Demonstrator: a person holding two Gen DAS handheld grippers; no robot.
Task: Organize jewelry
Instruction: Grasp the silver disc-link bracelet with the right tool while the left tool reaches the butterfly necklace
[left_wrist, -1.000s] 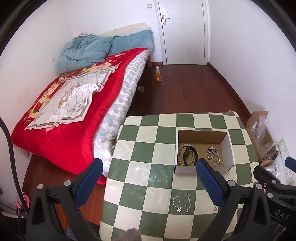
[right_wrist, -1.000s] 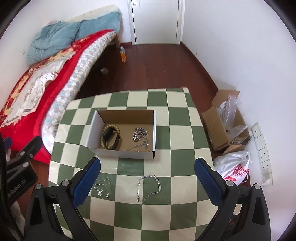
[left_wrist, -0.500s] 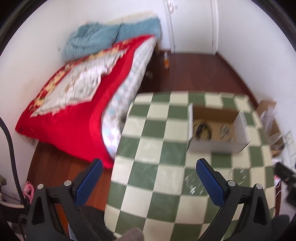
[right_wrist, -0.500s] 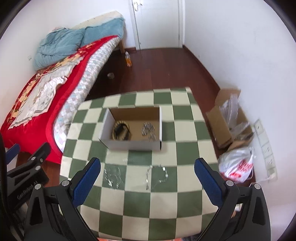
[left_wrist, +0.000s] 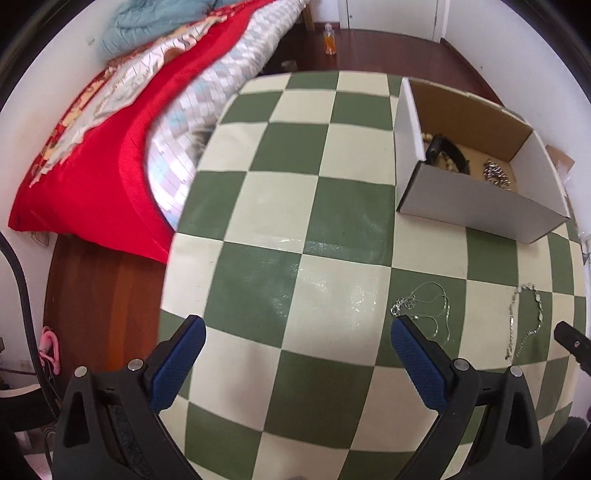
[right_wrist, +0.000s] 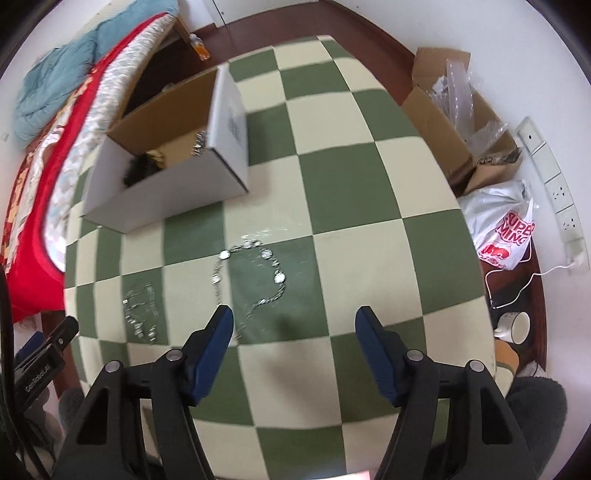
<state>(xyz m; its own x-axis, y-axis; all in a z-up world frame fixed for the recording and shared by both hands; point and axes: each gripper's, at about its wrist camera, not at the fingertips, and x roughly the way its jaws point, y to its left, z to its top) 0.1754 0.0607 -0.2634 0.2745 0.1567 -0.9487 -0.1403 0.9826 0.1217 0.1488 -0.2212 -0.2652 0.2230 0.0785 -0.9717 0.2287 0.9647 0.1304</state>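
Both our grippers gaped empty; the bracelet (right_wrist: 248, 280) at eleven o'clock of the right gripper (right_wrist: 293, 325) looked limp and light, so we would pinch a disc link.

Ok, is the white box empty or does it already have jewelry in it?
Not empty. The white box is open-topped and holds a beaded bracelet, a black band and a silver chain on its floor.
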